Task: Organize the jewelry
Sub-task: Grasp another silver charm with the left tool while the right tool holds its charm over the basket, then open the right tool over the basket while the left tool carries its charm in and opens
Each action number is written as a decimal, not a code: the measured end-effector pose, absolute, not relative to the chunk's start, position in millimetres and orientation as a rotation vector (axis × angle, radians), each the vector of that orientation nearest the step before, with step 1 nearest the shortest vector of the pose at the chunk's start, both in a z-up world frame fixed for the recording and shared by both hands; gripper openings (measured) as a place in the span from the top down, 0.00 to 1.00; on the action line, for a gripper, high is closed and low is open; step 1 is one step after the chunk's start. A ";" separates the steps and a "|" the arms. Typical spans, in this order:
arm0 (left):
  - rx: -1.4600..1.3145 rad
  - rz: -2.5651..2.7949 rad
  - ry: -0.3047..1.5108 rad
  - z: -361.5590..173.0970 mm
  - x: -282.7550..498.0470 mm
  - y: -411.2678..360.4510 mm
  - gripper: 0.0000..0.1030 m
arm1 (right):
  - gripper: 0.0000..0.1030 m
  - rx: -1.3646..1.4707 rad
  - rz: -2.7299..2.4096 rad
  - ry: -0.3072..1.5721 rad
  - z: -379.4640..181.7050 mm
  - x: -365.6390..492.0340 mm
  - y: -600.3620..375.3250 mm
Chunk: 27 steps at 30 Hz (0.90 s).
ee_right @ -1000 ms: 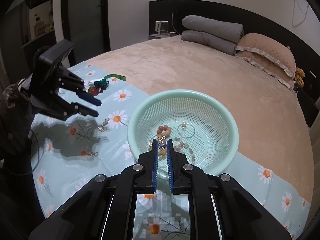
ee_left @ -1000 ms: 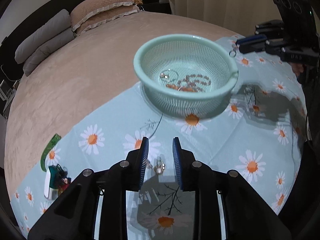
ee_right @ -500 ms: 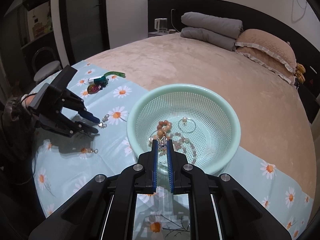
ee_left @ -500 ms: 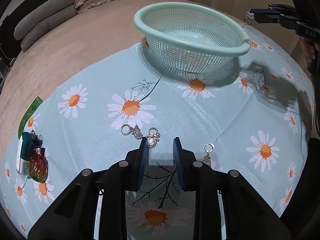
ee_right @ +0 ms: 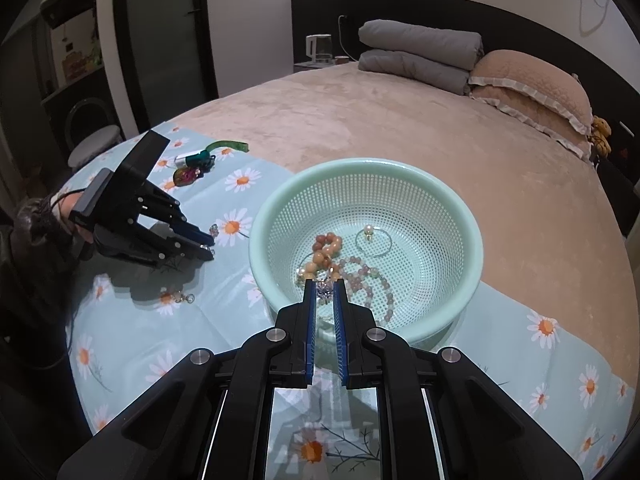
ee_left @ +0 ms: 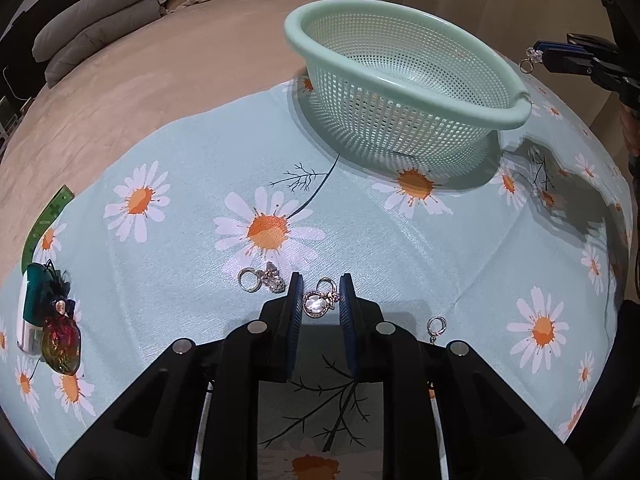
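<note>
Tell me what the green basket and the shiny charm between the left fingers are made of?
The basket looks like moulded plastic: smooth mint rim, walls of tiny even holes. The charm looks like silvery metal around a pale, pearly stone, since it glints; whether that is glass or shell I can't tell. The left gripper is open around it.

One mint-green perforated plastic basket [ee_right: 460, 216] serves as the landmark. Inside it: one bracelet of large orange-brown beads [ee_right: 326, 250], one strand of small pink beads [ee_right: 370, 280], and one thin wire hoop with a pearl [ee_right: 373, 238]. On the daisy-print cloth [ee_left: 180, 264] near the basket: three small silver ring-topped charms, namely one crystal charm [ee_left: 262, 278], one round-stone charm [ee_left: 318, 300], and one slim charm [ee_left: 435, 327]. A fourth charm [ee_left: 530, 60] hangs beside the basket's rim. Far from the basket: one iridescent red pendant [ee_left: 62, 346]. Two grey folded blankets [ee_right: 416, 54] lie beyond it.
</note>
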State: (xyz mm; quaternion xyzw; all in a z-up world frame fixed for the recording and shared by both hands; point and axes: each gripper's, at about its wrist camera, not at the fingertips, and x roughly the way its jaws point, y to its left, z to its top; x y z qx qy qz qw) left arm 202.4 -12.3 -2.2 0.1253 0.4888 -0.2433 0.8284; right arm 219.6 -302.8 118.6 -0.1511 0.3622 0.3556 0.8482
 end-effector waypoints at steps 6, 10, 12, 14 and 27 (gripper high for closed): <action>0.252 -0.550 1.023 11.1 192.1 -15.3 0.82 | 0.92 -0.320 0.746 0.756 122.7 219.2 -306.0; 0.264 -0.558 0.971 34.5 189.8 -20.4 0.82 | 0.92 -0.323 0.746 0.745 127.1 217.7 -306.5; 0.270 -0.558 0.944 48.5 193.5 -22.2 0.82 | 0.92 -0.323 0.746 0.740 129.0 216.1 -307.1; 0.271 -0.563 0.919 62.1 198.4 -25.5 0.82 | 0.92 -0.325 0.745 0.738 130.4 216.2 -307.1; 0.337 -0.635 0.808 118.6 228.0 -76.7 0.82 | 0.92 -0.321 0.730 0.746 125.1 219.0 -311.9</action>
